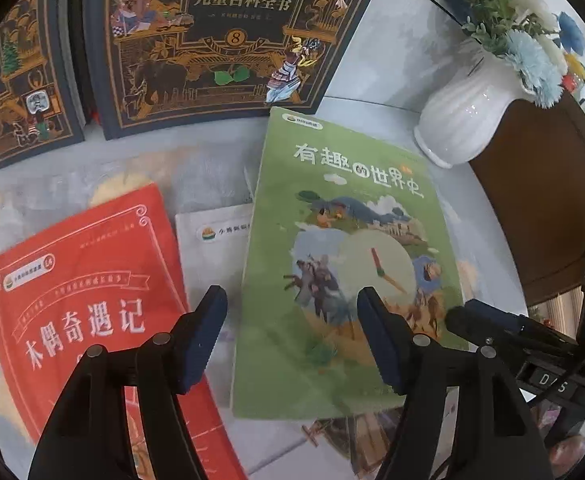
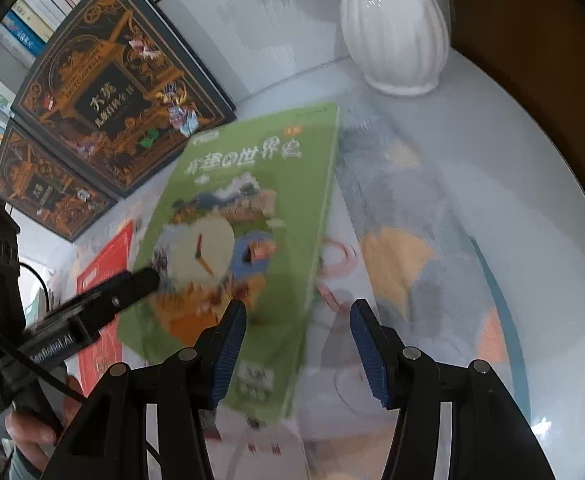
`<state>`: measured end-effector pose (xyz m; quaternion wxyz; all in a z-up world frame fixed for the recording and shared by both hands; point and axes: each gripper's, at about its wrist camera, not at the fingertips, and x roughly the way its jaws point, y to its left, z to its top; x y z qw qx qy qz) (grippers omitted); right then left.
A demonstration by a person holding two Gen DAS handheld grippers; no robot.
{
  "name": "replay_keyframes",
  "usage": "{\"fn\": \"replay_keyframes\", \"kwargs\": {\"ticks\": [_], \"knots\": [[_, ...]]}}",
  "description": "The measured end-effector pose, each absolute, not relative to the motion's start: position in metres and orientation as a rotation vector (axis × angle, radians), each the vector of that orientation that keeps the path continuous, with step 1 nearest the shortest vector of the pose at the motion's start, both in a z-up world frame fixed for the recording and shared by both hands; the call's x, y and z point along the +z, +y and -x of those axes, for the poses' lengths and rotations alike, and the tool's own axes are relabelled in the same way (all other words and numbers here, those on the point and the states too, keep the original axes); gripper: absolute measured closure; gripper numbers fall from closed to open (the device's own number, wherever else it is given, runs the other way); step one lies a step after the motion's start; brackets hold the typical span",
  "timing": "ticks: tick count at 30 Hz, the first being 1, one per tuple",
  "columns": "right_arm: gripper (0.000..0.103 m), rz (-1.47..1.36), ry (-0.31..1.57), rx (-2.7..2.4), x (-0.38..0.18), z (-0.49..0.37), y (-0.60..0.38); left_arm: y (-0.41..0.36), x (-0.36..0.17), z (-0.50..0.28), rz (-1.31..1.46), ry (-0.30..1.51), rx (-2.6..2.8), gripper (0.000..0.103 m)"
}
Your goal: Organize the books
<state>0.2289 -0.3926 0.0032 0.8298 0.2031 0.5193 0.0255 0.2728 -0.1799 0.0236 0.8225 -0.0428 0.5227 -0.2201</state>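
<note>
A green paperback lies flat on the table on top of a white book. A red book lies to its left. My left gripper hangs open above the green cover's lower half, touching nothing. My right gripper is open over the right edge of the green paperback, and nothing is clamped between its pads. Two dark gold-patterned encyclopedia volumes lean upright at the back.
A white ribbed vase with artificial flowers stands at the back right, close to the green book's far corner. The pale tabletop curves away to the right. A bookshelf fills the far left. A hand holds the left tool.
</note>
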Motion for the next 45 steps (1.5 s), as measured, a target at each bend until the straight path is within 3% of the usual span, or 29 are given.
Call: {"fn": "replay_keyframes", "kwargs": {"ticks": [7,20,23,25,27,37,45], "knots": [[0.047,-0.247,1.127,0.047,0.017,-0.211,-0.361,-0.171,0.025,-0.249,0.184,1.169,-0.542,0.036],[0.041,-0.275,1.312,0.321,-0.006,-0.021,-0.323,-0.091,0.001,-0.036,0.502,1.344,-0.594,0.036],[0.044,-0.280,1.332,0.302,-0.010,0.000,-0.326,-0.083,-0.003,-0.004,0.505,1.343,-0.569,0.050],[0.060,-0.330,1.316,0.233,-0.011,0.010,-0.337,-0.077,-0.004,0.006,0.540,1.334,-0.547,0.058],[0.064,-0.399,1.311,0.193,-0.013,0.019,-0.347,-0.073,-0.007,0.009,0.567,1.331,-0.522,0.066],[0.063,-0.361,1.269,0.214,-0.012,0.027,-0.340,-0.081,-0.004,0.023,0.500,1.264,-0.455,0.068],[0.062,-0.566,1.258,0.270,-0.020,0.036,-0.362,-0.045,0.016,0.030,0.965,1.125,-0.667,0.068]]}}
